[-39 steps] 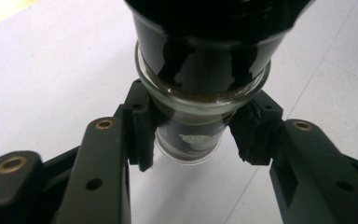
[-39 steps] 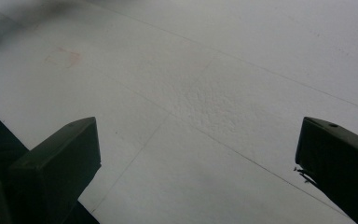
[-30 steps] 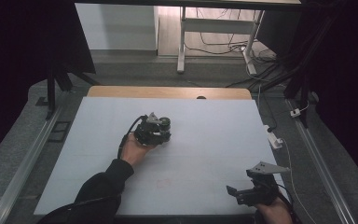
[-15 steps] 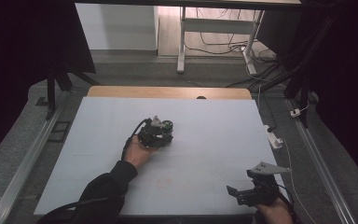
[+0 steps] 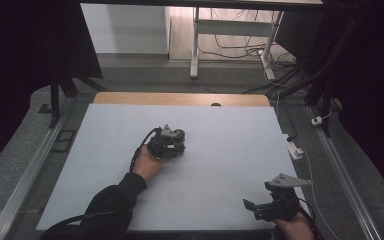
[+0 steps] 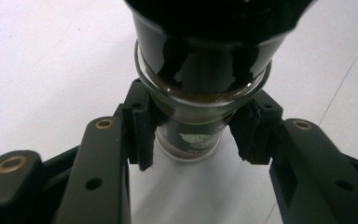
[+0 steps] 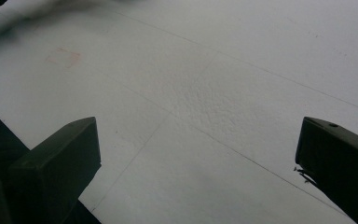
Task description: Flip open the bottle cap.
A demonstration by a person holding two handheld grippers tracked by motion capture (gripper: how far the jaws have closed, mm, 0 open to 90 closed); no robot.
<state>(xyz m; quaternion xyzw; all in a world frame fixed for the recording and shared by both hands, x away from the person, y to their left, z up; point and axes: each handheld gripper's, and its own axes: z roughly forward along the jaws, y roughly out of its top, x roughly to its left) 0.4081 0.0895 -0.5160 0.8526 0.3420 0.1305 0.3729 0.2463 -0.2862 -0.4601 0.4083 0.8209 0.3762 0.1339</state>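
My left gripper [image 5: 171, 145] stands over the middle of the white table [image 5: 230, 135], held from below by a hand. In the left gripper view its pads [image 6: 142, 126] press on both sides of a glass jar [image 6: 200, 88] with a black top and brown contents. The left gripper [image 6: 191, 135] is shut on that jar, whose base rests at the table surface. My right gripper [image 5: 256, 209] stays near the table's front right corner. Its jaws stand wide apart in the right gripper view [image 7: 196, 154], with bare table between them.
A wooden strip [image 5: 180, 98] runs along the table's far edge. A white power strip [image 5: 294, 150] with a cable lies off the right edge. Metal rails flank both sides. A faint reddish mark [image 7: 63, 57] lies on the table ahead of the right gripper.
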